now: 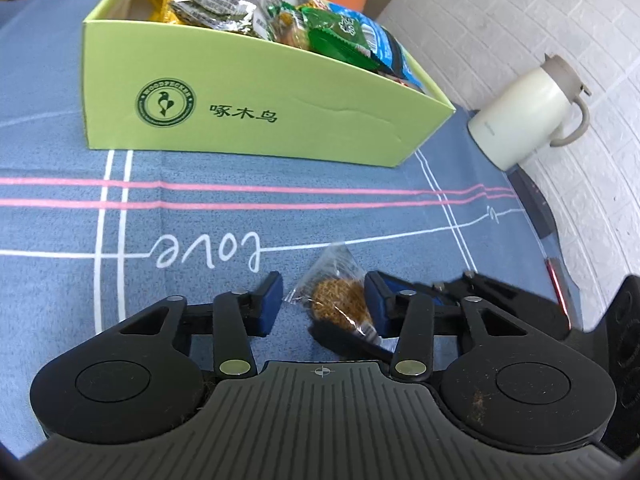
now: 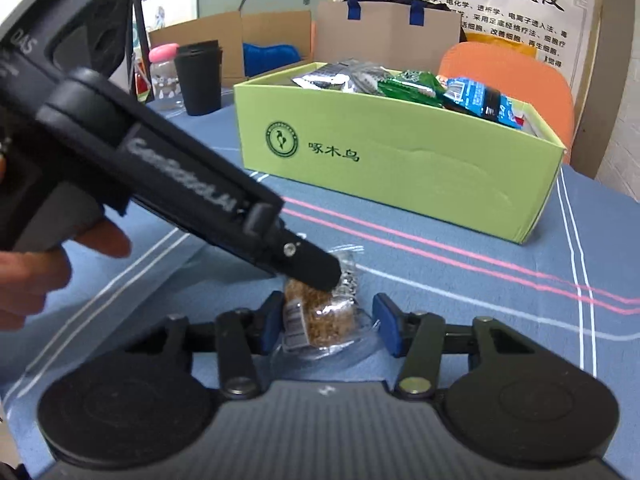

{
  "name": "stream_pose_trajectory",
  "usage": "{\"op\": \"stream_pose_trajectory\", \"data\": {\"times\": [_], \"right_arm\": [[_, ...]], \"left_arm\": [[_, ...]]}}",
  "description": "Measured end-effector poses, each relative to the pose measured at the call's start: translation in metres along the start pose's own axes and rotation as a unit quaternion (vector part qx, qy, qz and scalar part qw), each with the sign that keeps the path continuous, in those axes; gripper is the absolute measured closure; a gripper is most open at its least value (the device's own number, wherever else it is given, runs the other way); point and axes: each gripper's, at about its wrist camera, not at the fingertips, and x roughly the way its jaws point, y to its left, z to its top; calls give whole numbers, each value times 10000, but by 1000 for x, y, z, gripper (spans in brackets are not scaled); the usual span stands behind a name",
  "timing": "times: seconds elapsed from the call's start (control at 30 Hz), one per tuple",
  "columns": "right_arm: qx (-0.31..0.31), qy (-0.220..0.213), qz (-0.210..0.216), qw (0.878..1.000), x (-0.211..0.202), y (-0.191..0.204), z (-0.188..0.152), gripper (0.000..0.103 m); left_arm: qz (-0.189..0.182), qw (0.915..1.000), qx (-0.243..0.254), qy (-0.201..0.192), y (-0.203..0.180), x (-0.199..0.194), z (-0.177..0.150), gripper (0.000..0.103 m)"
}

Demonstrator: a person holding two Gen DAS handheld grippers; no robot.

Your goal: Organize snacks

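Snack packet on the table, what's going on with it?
A person holds a gripper in each hand, and both are at one clear-wrapped snack packet lying on the blue cloth. The left gripper and right gripper each straddle it, jaws not yet clamped. The green box behind it already holds many snacks.

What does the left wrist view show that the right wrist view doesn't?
Only the left wrist view shows the cream jug standing by the white wall.

Only the right wrist view shows the black cup, the pink-lidded jar, the brown paper bag and the person's hand.

Both show the green box of snacks, the blue tablecloth and the clear-wrapped brown snack between the grippers.
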Motion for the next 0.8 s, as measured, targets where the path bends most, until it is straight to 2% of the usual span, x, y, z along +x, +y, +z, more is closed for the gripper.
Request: {"op": "stream_pose_trajectory", "data": {"times": [0.03,0.07,0.13,0.2,0.33,0.4,0.43,0.47,0.63,0.77,0.8], "right_arm": [[58,-41,77,9999,-3,0,1,50],[114,-68,152,9998,-6,1,3,53],[10,-167,39,9999,-10,2,10,52],[156,-183,52,9997,-8,-3,15,52],[79,-69,12,9999,0,-1,10,52],[17,88,-15,10000,6,-2,9,48],[-13,182,-38,9998,11,-2,8,39],[-2,117,-46,9999,10,-3,6,35],[114,-21,-35,9999,5,-5,-4,34],[389,-175,-206,9989,-8,-9,-18,32],[430,-198,-281,9985,-11,-10,-20,32]], "left_arm": [[-22,10000,-35,-9,-1,-2,-1,84],[-146,9999,-79,15,-3,-3,-2,94],[-272,9995,-152,-53,-6,-10,3,96],[-284,9994,-53,-188,-10,-14,9,97],[-236,9996,-135,-37,-5,-4,15,102],[-244,9994,-231,47,1,2,13,103],[-297,9991,-287,103,4,6,13,103],[-356,9987,-326,149,8,8,11,102],[-484,9983,-318,109,12,10,7,95],[-568,9982,-194,38,5,7,-2,72],[-563,9982,-177,38,2,7,-3,70]]}}
